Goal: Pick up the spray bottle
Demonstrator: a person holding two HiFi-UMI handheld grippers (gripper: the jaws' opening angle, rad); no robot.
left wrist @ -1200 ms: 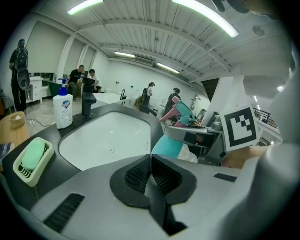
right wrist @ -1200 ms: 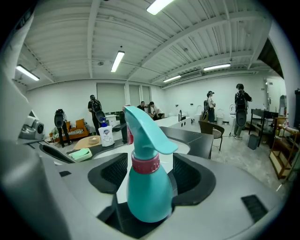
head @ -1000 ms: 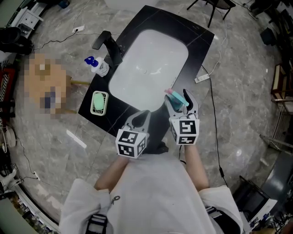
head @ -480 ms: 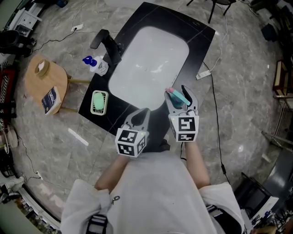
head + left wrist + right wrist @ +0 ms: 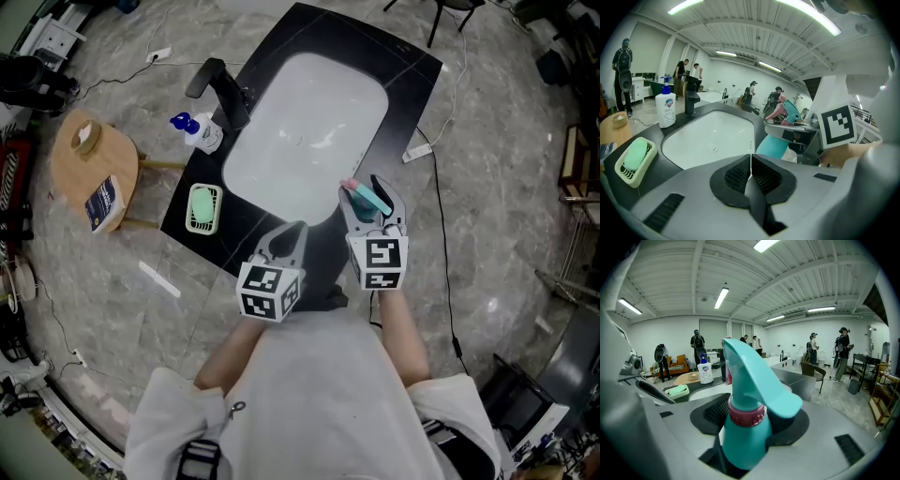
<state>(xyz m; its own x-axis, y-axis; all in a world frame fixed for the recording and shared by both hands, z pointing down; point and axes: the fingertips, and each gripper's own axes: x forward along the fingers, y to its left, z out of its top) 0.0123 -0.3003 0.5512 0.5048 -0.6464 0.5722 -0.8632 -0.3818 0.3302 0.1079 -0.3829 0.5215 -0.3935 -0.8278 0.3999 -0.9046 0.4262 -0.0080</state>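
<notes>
The teal spray bottle point(image 5: 361, 199) with a pink collar stands on the black counter at the sink's near right corner. My right gripper point(image 5: 368, 202) reaches around it. In the right gripper view the bottle point(image 5: 743, 437) fills the gap between the jaws of that gripper point(image 5: 750, 420). The jaws are closing, and a sliver of gap still shows at the left pad. My left gripper point(image 5: 291, 232) hovers over the counter's front edge to the left of the bottle. Its pads meet, shut and empty point(image 5: 750, 161). From there the bottle point(image 5: 773, 145) shows at the right.
A white sink basin point(image 5: 300, 122) fills the black counter point(image 5: 412, 70). A black faucet point(image 5: 220, 89), a soap pump bottle point(image 5: 202, 136) and a green soap dish point(image 5: 203, 210) line its left side. A wooden stool point(image 5: 75, 164) stands farther left, and a power strip point(image 5: 417, 150) lies on the floor.
Both hands have stayed in place. The right jaws look slightly narrower around the bottle.
</notes>
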